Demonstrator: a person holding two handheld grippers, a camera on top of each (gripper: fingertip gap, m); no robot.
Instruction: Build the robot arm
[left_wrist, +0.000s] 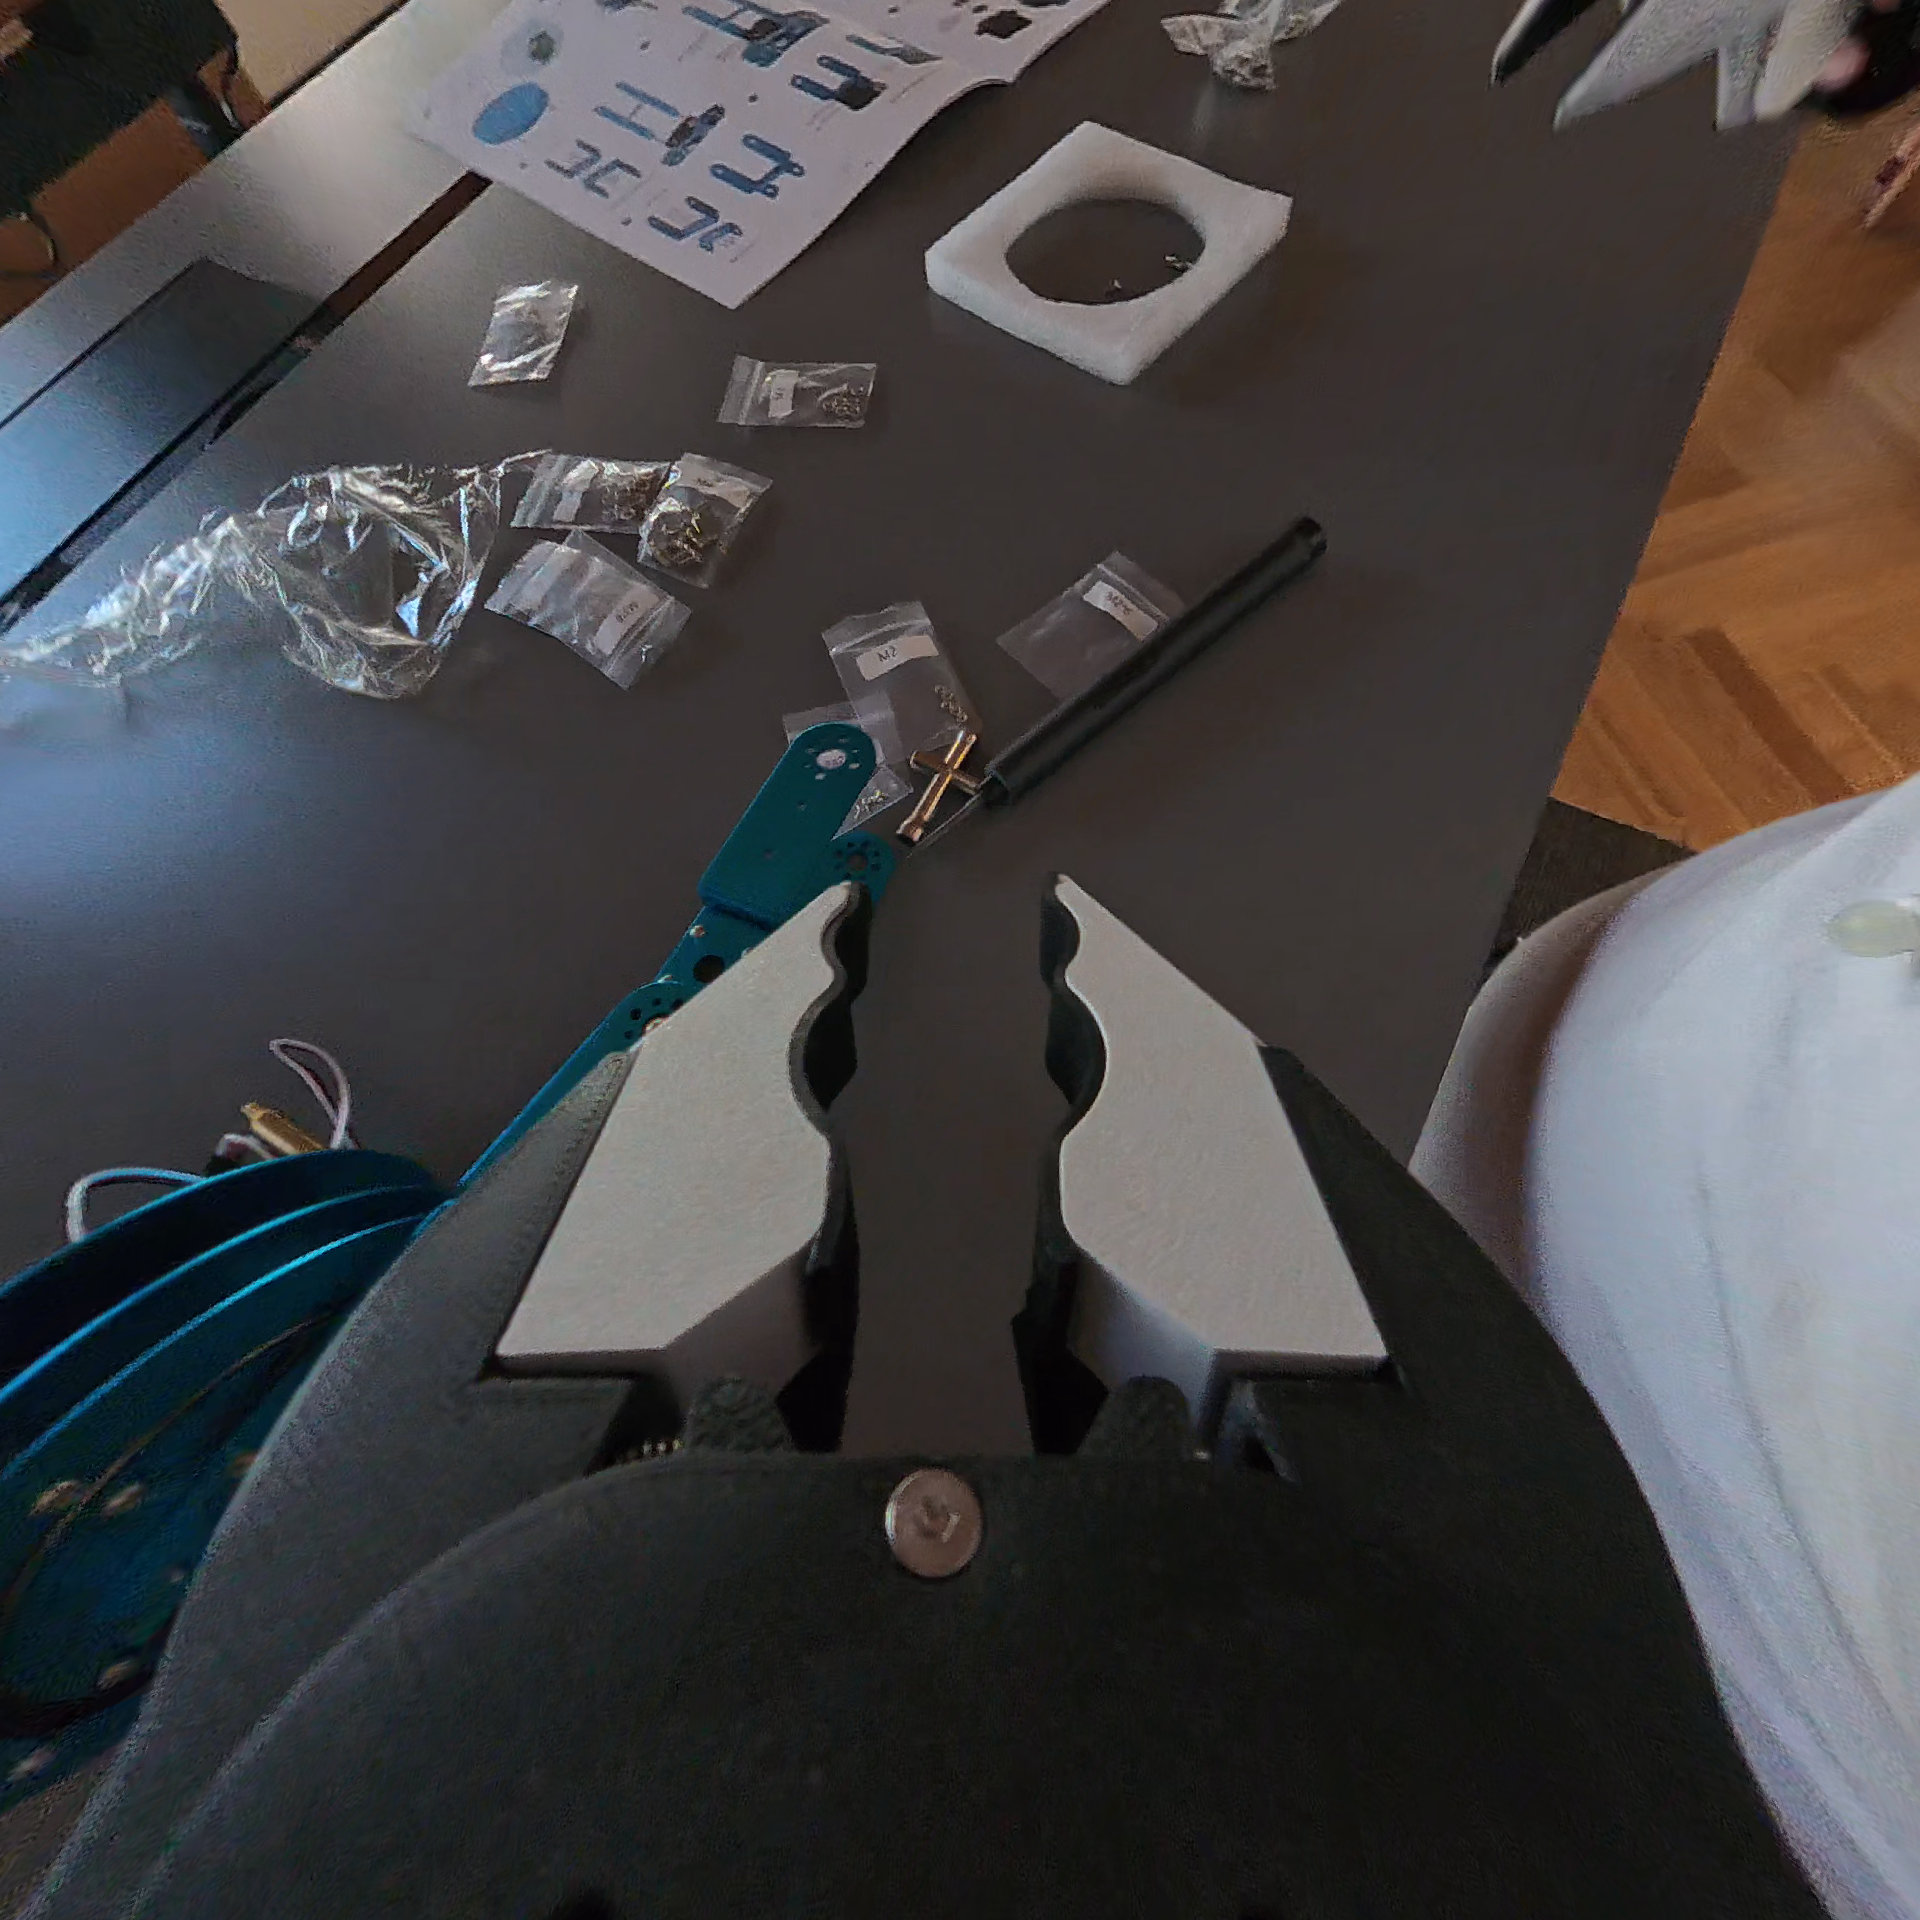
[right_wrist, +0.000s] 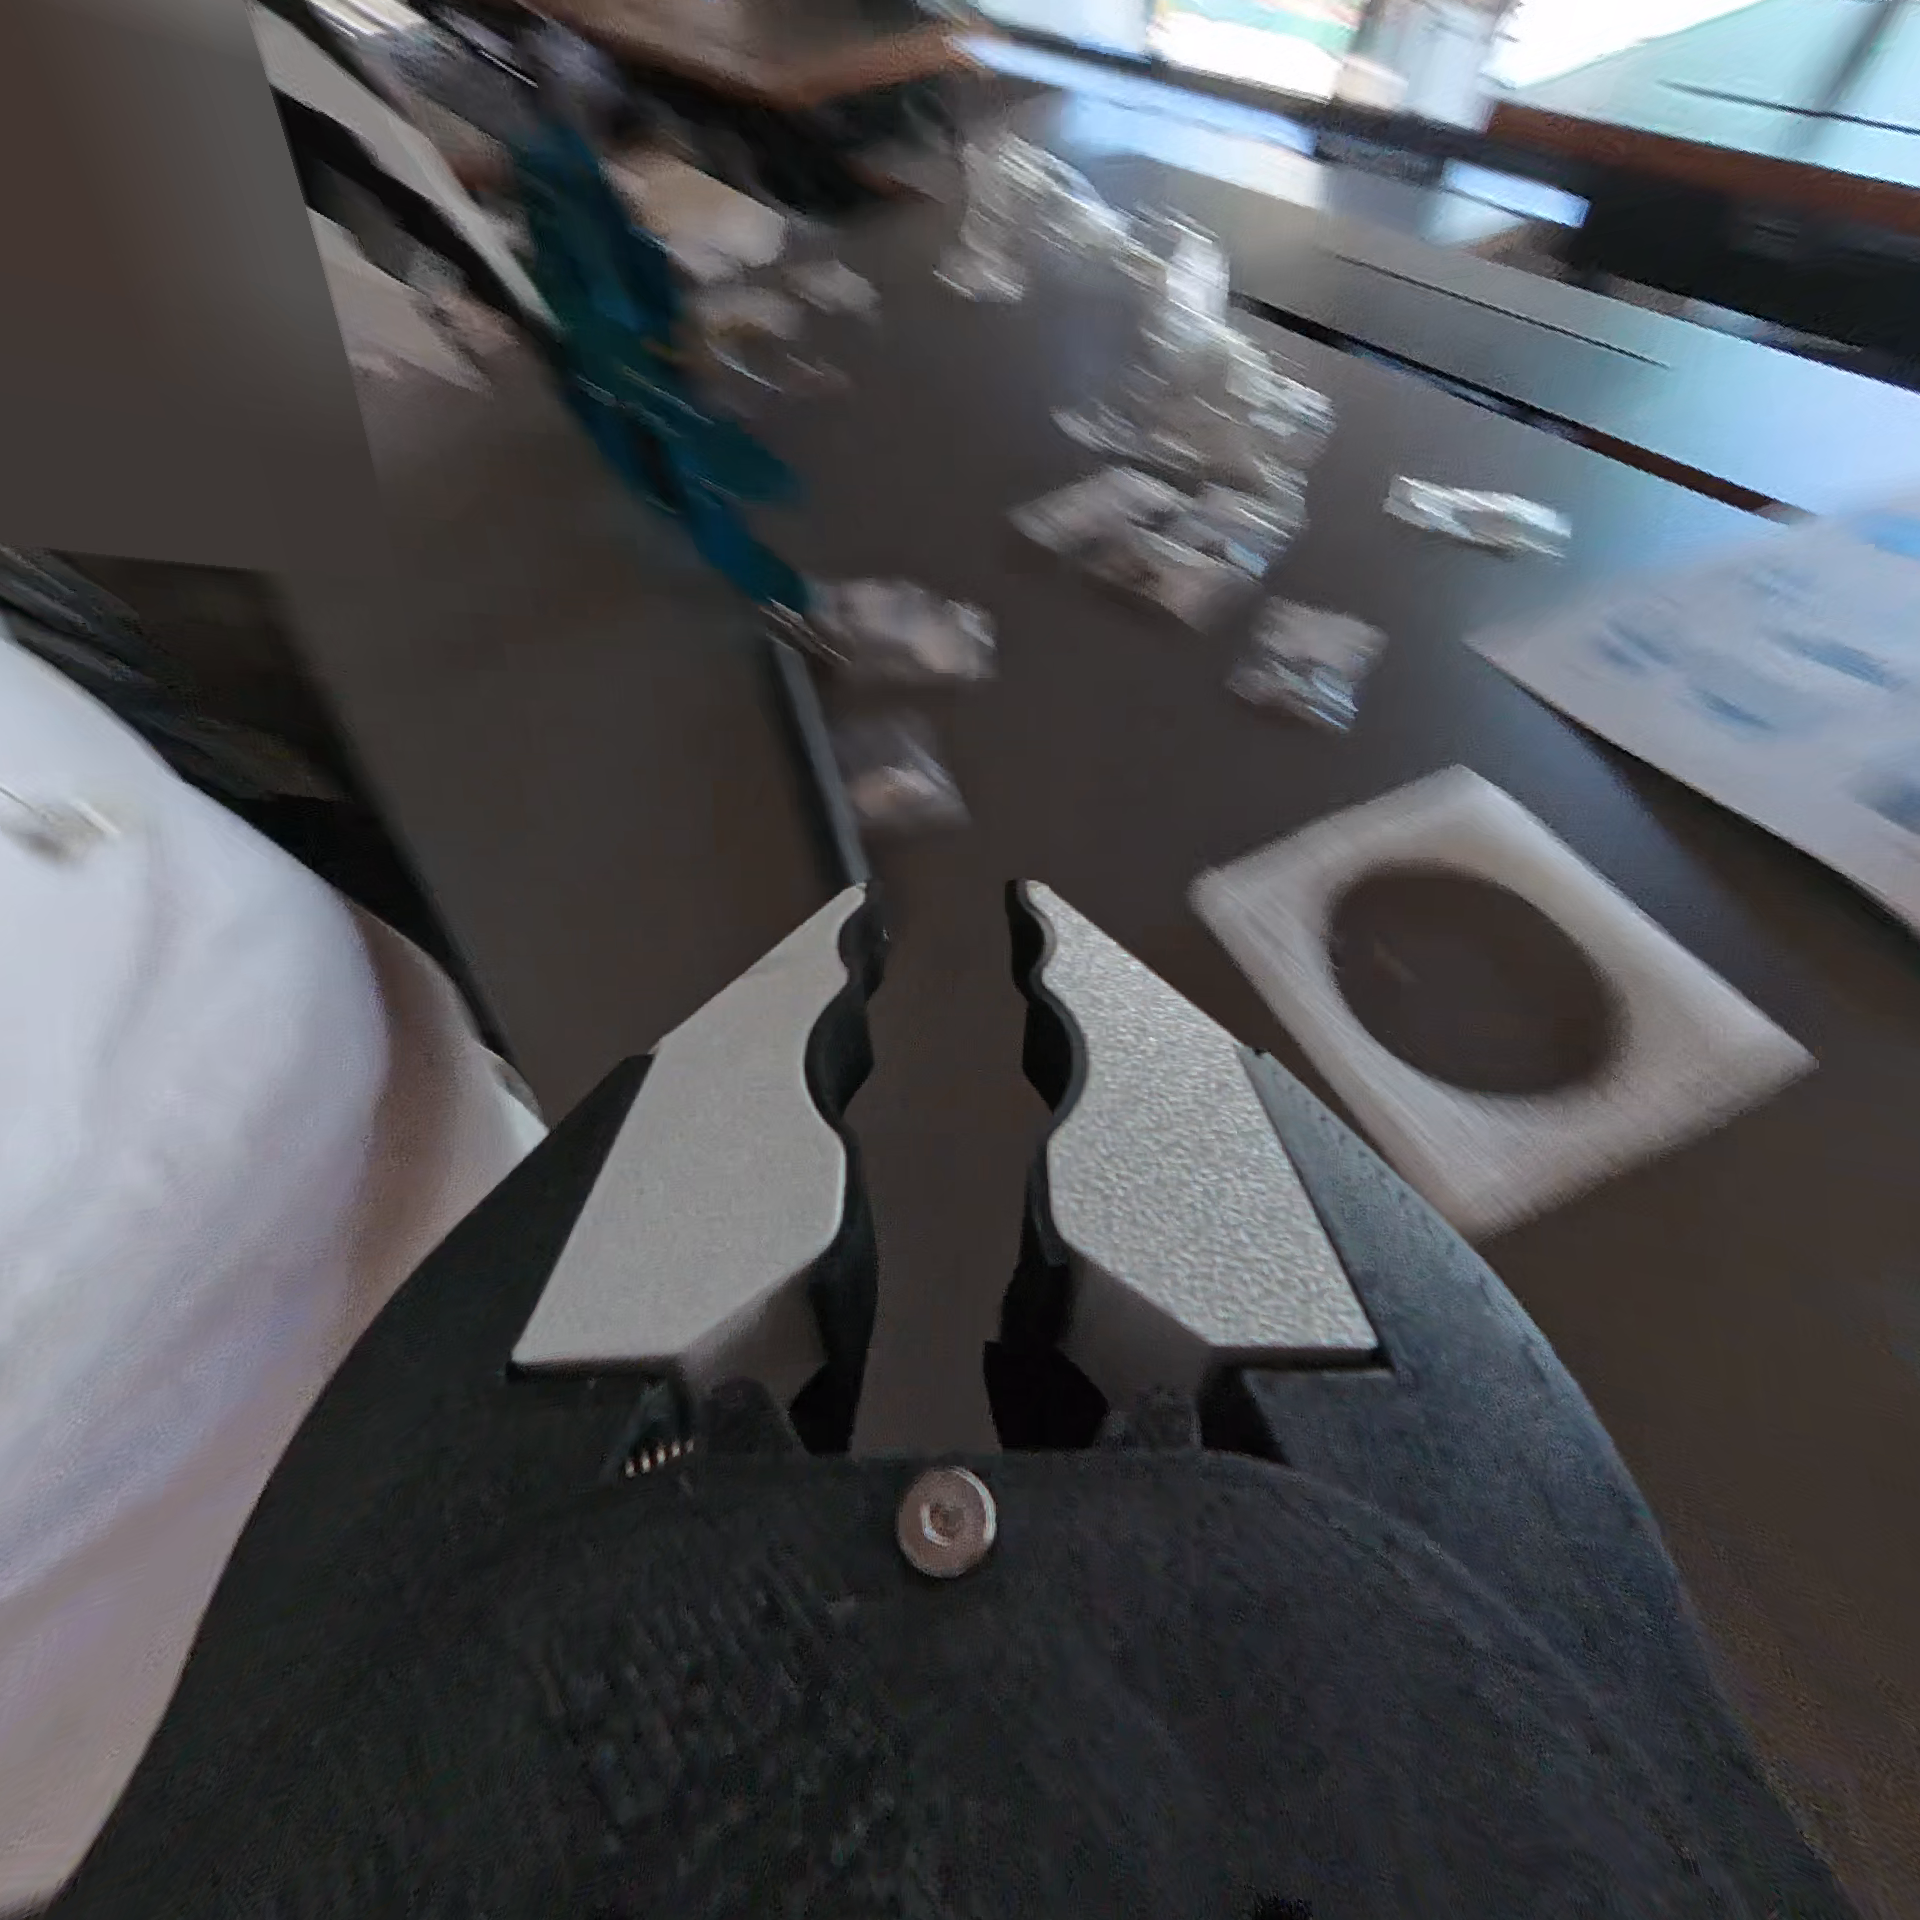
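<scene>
My left gripper (left_wrist: 956, 894) is open and empty above the dark grey table (left_wrist: 1351, 727). Its left fingertip is next to a teal metal bracket assembly (left_wrist: 800, 821) that runs down to a teal round base (left_wrist: 156, 1351) at the lower left. Just ahead lie a small metal cross-shaped wrench (left_wrist: 943, 779) and a black screwdriver (left_wrist: 1153, 665). My right gripper (right_wrist: 943, 899) is open and empty; its view is blurred. The black screwdriver (right_wrist: 821, 769) lies just ahead of its left fingertip, and the teal bracket (right_wrist: 644, 384) is farther off. The right gripper also shows in the left wrist view (left_wrist: 1662, 52) at the top right.
Several small clear bags of screws (left_wrist: 623, 520) and a crumpled plastic wrap (left_wrist: 343, 571) lie on the table. A white foam square with a round hole (left_wrist: 1112, 249) (right_wrist: 1496, 987) and a printed instruction sheet (left_wrist: 707, 125) lie farther off. A person's white clothing (left_wrist: 1714, 1247) is at the right, by the table edge. The tips of one gripper are about 30 centimeters away from the tips of the other. The left tips stand about 35 centimeters off the crumpled plastic wrap (left_wrist: 343, 571).
</scene>
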